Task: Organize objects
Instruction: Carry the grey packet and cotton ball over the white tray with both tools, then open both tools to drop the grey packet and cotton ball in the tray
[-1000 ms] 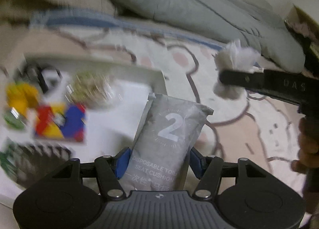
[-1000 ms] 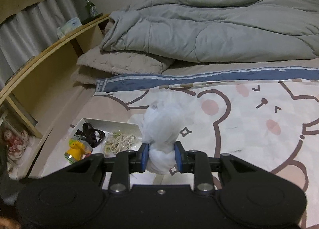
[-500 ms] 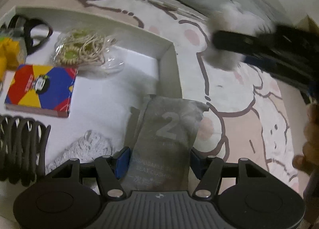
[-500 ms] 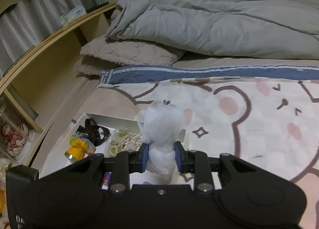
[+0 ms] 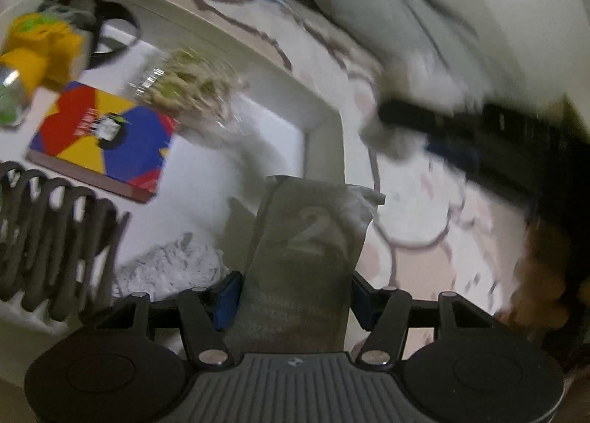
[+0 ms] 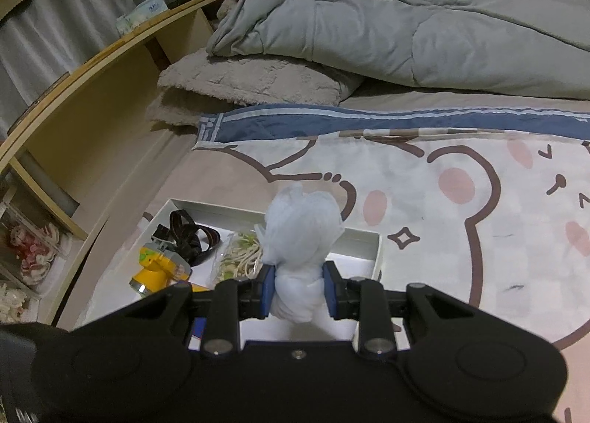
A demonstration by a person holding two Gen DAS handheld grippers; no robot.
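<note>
In the left wrist view, from the left: coiled black cable (image 5: 48, 238) at the left edge, yellow toy (image 5: 40, 51) upper left, colourful box (image 5: 103, 139) below it, all inside the white tray (image 5: 324, 128); at lower centre, left gripper (image 5: 295, 297) clamped on the grey packet (image 5: 309, 238) marked 2, over the tray's right corner. In the right wrist view, at centre: right gripper (image 6: 299, 294) pinching a white wad (image 6: 302, 238) above the tray (image 6: 376, 250); bear-print sheet (image 6: 461, 202) to the right
</note>
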